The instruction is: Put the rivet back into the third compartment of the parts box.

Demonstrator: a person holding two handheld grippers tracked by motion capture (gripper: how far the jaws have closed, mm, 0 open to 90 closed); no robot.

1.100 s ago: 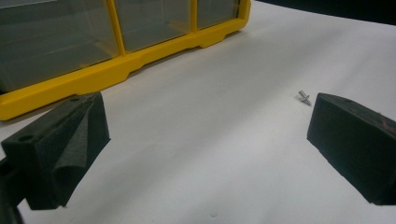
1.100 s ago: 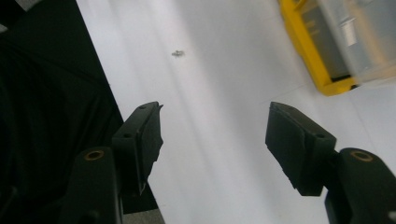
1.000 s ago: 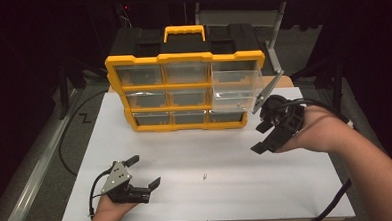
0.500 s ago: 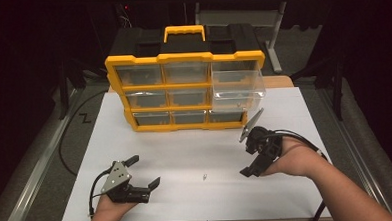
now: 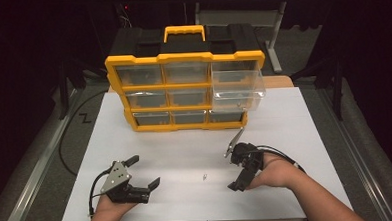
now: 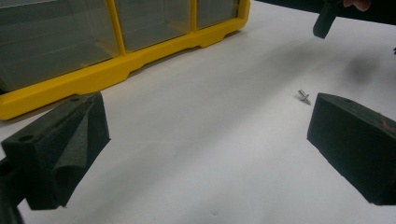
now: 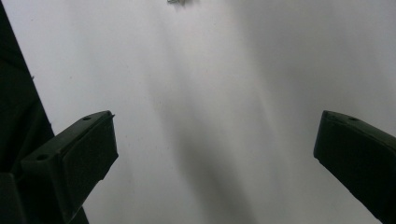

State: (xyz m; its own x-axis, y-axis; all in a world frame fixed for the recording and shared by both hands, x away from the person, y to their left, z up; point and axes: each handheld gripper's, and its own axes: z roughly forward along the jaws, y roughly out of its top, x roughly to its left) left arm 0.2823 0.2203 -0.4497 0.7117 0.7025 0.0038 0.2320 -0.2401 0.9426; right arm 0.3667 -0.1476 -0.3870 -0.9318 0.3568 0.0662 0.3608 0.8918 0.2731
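Note:
A small metal screw [image 5: 205, 177] lies on the white board [image 5: 294, 116] between my two grippers. My left gripper [image 5: 146, 169] rests at the front left, open, with the screw [image 6: 304, 96] ahead of its right jaw. My right gripper [image 5: 230, 170] sits low over the board just right of the screw. Its jaws have just been opening and now stand wide with nothing between them. In the right gripper view the gripper [image 7: 215, 154] faces bare board, and the screw [image 7: 177, 1] sits at the top edge. The left gripper [image 6: 205, 140] is empty too.
A yellow organizer [image 5: 185, 91] with clear drawers stands at the back of the board. One clear drawer [image 5: 237, 91] at its right side is pulled out. The organizer's yellow base [image 6: 116, 70] runs across the left gripper view, where the right gripper's jaw [image 6: 324, 21] also shows.
My right hand has come down from beside the pulled-out drawer to the board near the screw, and its jaws stand wider. The left gripper has stayed in place.

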